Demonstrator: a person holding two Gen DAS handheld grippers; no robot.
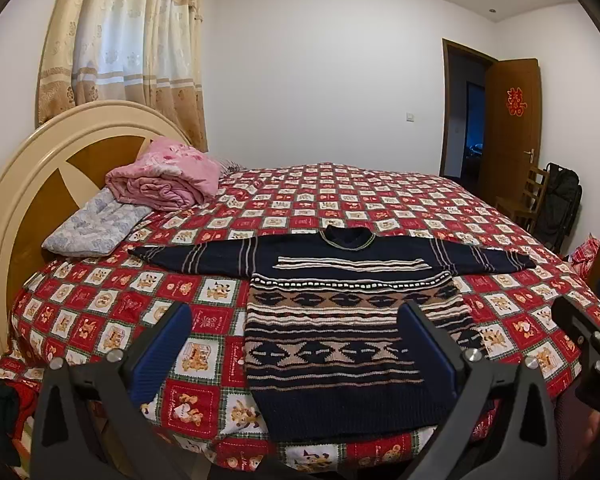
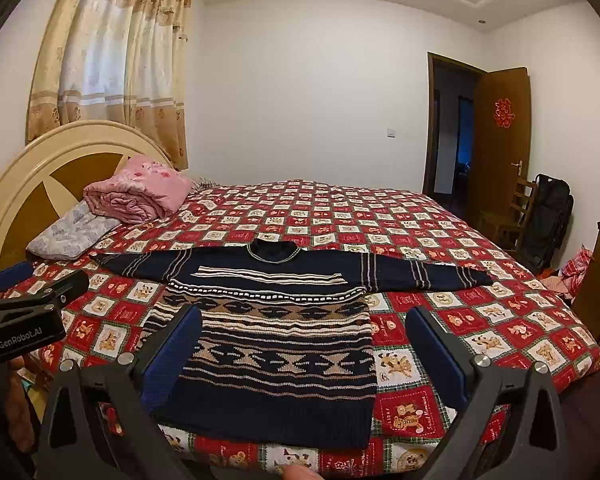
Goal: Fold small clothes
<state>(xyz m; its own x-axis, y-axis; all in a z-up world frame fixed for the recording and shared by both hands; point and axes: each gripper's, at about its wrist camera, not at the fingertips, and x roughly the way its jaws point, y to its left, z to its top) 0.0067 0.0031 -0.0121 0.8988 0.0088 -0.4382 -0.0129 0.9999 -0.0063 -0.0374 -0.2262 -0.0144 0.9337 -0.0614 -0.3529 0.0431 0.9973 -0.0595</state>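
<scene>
A small dark navy knitted sweater with beige and white bands lies flat on the bed, collar away from me, both sleeves spread out sideways. It also shows in the right wrist view. My left gripper is open and empty, held above the sweater's hem at the bed's near edge. My right gripper is open and empty, also above the hem. The right gripper shows at the right edge of the left wrist view. The left gripper shows at the left edge of the right wrist view.
The bed carries a red checked cartoon bedspread. A folded pink quilt and a grey pillow lie by the headboard. A wooden chair and a black bag stand by the open door.
</scene>
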